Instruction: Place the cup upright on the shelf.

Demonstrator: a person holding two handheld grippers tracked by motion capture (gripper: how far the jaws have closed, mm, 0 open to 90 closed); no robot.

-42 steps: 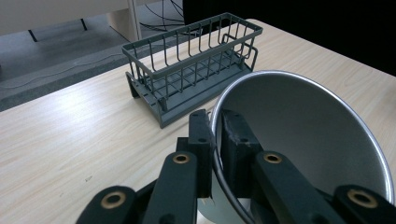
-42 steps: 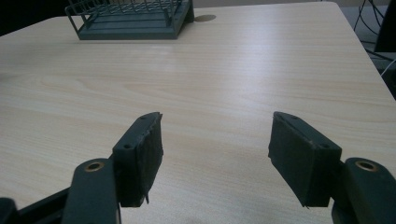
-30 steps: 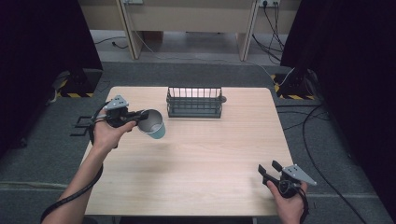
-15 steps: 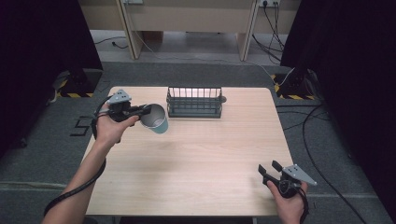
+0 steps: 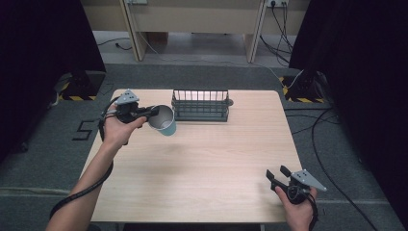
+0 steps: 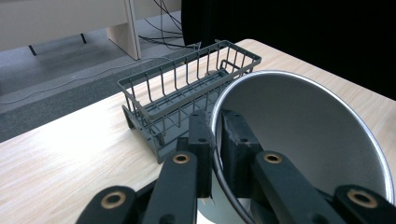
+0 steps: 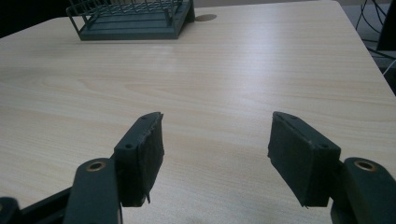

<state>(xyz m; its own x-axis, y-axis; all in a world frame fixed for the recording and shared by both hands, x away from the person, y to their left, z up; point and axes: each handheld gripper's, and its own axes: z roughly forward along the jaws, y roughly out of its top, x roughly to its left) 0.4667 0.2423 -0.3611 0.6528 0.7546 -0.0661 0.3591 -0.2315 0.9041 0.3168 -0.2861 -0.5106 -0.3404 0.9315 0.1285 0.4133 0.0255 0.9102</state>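
High view: the left hand-held gripper (image 5: 153, 111) is held above the bench's (image 5: 202, 168) far left part, its jaws pinched on the rim of a teal cup (image 5: 163, 121). The cup is tipped on its side in the air, its mouth facing the camera, just left of a dark wire basket (image 5: 200, 105) that stands at the far edge. In the left gripper view, 1 jaw sits inside the cup's (image 6: 303, 140) pale wall and the other outside, with the basket (image 6: 187, 100) close behind. The right hand-held gripper (image 5: 278, 176) is near the bench's near right corner; in the right gripper view its jaws stand spread wide over bare wood (image 7: 233, 70), gripping nothing.
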